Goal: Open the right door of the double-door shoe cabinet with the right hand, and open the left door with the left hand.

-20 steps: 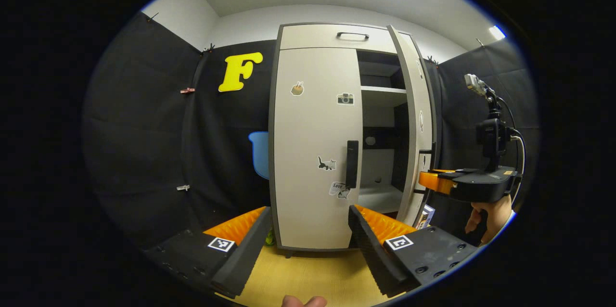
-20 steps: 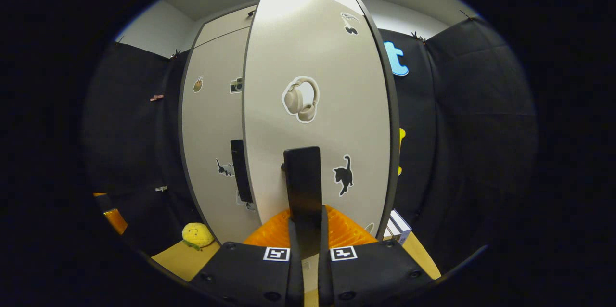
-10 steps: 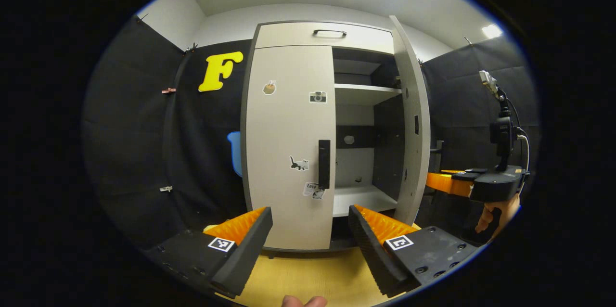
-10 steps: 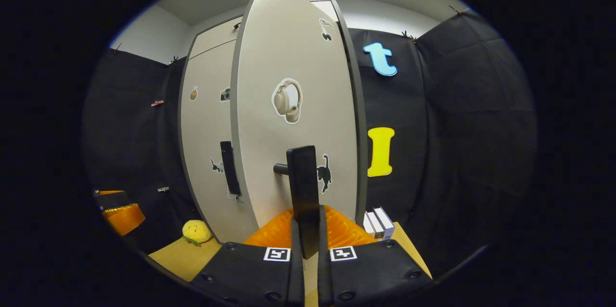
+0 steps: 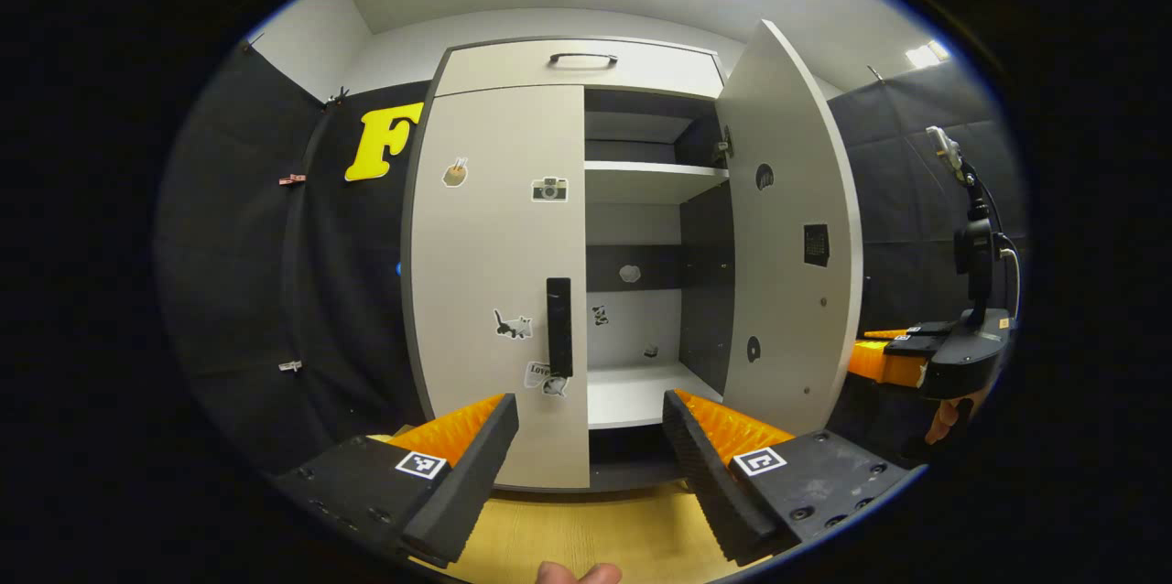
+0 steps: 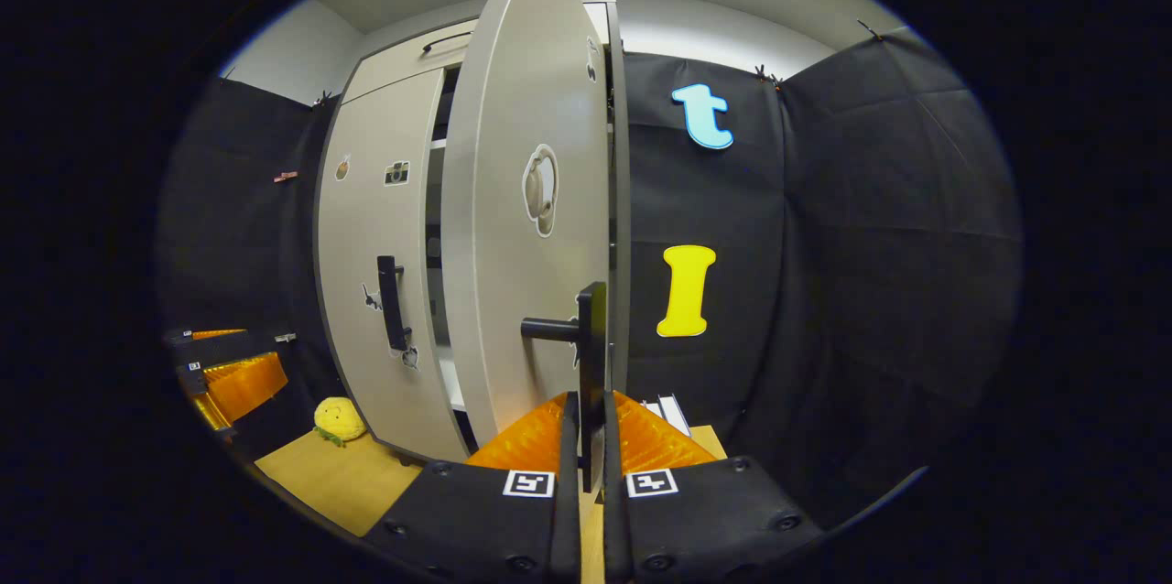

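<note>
The beige shoe cabinet has its left door [image 5: 499, 282] closed, with a dark vertical handle [image 5: 558, 326] and several stickers. Its right door [image 5: 792, 236] stands swung wide, showing white shelves [image 5: 645, 181] inside. In the right gripper view that right door [image 6: 531, 227] is seen nearly edge-on, and my right gripper [image 6: 591, 438] is shut on its dark handle [image 6: 591, 337]. My left gripper [image 5: 591, 438] hangs open in front of the cabinet, short of the left door's handle, holding nothing. The right gripper [image 5: 925, 362] also appears at the right of the left gripper view, held by a hand.
A drawer with a dark handle [image 5: 583, 59] tops the cabinet. A yellow plush toy [image 6: 339, 419] lies on the wooden floor [image 6: 339, 479] by the cabinet's left foot. Books [image 6: 668, 410] stand to the cabinet's right. Black cloth walls close in all round.
The right door has swung from slightly ajar to wide, pulled by my right gripper on its handle. My left gripper has shifted right, staying open.
</note>
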Motion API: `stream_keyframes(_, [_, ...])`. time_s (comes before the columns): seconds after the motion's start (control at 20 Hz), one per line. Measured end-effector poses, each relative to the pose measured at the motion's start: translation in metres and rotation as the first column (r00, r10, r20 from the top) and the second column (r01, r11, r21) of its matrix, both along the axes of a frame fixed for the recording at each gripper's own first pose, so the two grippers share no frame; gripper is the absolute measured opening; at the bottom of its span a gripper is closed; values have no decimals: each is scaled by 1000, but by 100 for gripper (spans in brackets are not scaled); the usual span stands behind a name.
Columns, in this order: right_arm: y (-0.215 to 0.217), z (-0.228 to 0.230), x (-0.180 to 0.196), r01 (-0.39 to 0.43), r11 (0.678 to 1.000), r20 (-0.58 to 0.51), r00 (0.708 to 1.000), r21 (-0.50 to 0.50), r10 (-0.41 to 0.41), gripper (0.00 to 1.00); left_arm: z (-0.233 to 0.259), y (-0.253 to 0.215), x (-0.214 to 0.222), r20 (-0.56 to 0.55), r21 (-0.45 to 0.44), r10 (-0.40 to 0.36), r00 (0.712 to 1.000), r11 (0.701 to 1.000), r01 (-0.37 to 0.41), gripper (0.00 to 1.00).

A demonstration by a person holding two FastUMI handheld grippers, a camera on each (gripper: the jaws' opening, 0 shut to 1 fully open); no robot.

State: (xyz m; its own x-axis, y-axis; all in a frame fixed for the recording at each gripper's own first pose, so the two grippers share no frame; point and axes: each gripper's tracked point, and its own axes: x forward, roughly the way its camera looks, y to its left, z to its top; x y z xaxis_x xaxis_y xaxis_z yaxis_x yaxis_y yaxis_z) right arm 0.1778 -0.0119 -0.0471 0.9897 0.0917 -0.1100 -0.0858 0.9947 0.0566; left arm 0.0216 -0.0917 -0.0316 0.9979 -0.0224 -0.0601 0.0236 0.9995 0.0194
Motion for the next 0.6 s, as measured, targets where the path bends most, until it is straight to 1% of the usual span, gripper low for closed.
stream_keyframes(0.1, [-9,3,1,30,1000,11,999,10,-30,14,0,-7,7,1,-2,-4,1000,1000,4,98])
stream_keyframes(0.15, [-13,4,5,52,999,19,998,15,-52,12,0,-11,11,-1,-4,-6,1000,1000,6,98])
stream_keyframes(0.2, [-19,4,6,72,997,26,997,19,-73,0,-1,-14,14,-6,-5,-7,1000,1000,7,98])
stream_keyframes(0.25, [-18,4,5,54,998,16,998,41,-55,5,-1,-17,17,-7,-4,-9,1000,1000,9,100])
stream_keyframes(0.35, [-12,2,2,36,997,5,999,62,-36,5,-1,-21,22,-7,1,-10,1000,1000,10,98])
stream_keyframes(0.4, [-13,2,2,36,998,9,999,54,-37,6,0,-23,23,-5,5,-9,1000,1000,9,100])
stream_keyframes(0.45, [-17,2,3,41,998,12,999,41,-41,14,2,-25,25,-2,7,-9,1000,1000,9,100])
stream_keyframes(0.5, [-19,2,3,44,999,13,999,30,-44,6,2,-25,26,-1,9,-11,1000,1000,11,98])
stream_keyframes(0.6, [-21,2,1,50,998,11,999,31,-50,6,2,-26,28,-7,12,-11,1000,1000,11,98])
